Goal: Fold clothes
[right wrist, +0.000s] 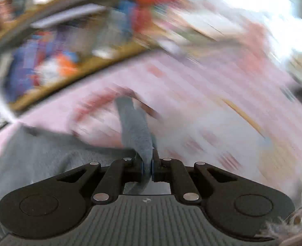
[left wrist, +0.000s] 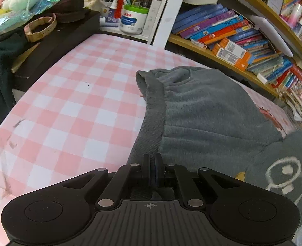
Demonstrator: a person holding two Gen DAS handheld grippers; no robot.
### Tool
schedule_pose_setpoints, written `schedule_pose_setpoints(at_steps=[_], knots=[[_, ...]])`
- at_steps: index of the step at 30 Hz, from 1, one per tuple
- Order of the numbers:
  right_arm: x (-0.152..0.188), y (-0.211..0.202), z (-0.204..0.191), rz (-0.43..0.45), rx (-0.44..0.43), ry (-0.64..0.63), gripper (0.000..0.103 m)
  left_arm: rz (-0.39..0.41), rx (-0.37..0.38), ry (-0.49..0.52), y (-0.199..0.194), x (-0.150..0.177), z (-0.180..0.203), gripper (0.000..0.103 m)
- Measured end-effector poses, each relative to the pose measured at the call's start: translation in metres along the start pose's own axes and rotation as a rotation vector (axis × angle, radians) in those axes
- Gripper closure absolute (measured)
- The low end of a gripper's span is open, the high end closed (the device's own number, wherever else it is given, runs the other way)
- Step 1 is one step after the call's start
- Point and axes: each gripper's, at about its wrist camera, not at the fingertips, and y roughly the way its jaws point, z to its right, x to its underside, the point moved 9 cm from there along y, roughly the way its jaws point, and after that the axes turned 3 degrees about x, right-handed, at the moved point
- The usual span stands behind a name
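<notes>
Grey fleece garment [left wrist: 208, 110] lies lengthwise toward my frame's lower right on the pink-checked bed [left wrist: 73, 94]; left gripper [left wrist: 152, 162] and right gripper [right wrist: 152, 160] jaws both clench its fabric.

Both grippers [left wrist: 152, 164] [right wrist: 152, 164] are matte black with silver pivot pins and ribbed grey housings

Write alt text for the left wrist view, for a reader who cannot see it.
The left gripper has its fingers shut on the ribbed waistband of grey fleece trousers spread over a pink and white checked bedsheet. Behind stand a bookshelf crammed with colourful books and a white tub holding pens.
</notes>
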Motion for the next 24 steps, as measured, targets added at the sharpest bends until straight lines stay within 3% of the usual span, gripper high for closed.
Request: schedule_pose_setpoints(at_steps=[3, 7, 9, 11, 13, 20, 24], knots=[[0.039, 0.000, 0.046, -0.081, 0.066, 0.143, 0.097, -0.010, -0.003, 0.034, 0.002, -0.001, 0.003, 0.095], [0.065, 0.002, 0.048, -0.116, 0.080, 0.157, 0.095, -0.014, -0.001, 0.047, 0.003, -0.002, 0.003, 0.095], [0.064, 0.002, 0.046, -0.108, 0.082, 0.162, 0.092, -0.013, 0.002, 0.056, 0.003, -0.002, 0.003, 0.095], [0.061, 0.002, 0.052, -0.087, 0.083, 0.182, 0.080, -0.009, 0.005, 0.051, 0.001, -0.001, 0.002, 0.095], [0.055, 0.004, 0.055, -0.068, 0.088, 0.203, 0.076, -0.004, -0.001, 0.043, -0.002, 0.000, -0.001, 0.095], [0.038, 0.018, 0.075, -0.062, 0.073, 0.355, 0.076, 0.018, -0.043, -0.021, -0.012, 0.001, -0.020, 0.098], [0.038, 0.022, 0.081, -0.078, 0.039, 0.436, 0.074, 0.024, -0.123, -0.080, -0.018, 0.001, -0.047, 0.098]])
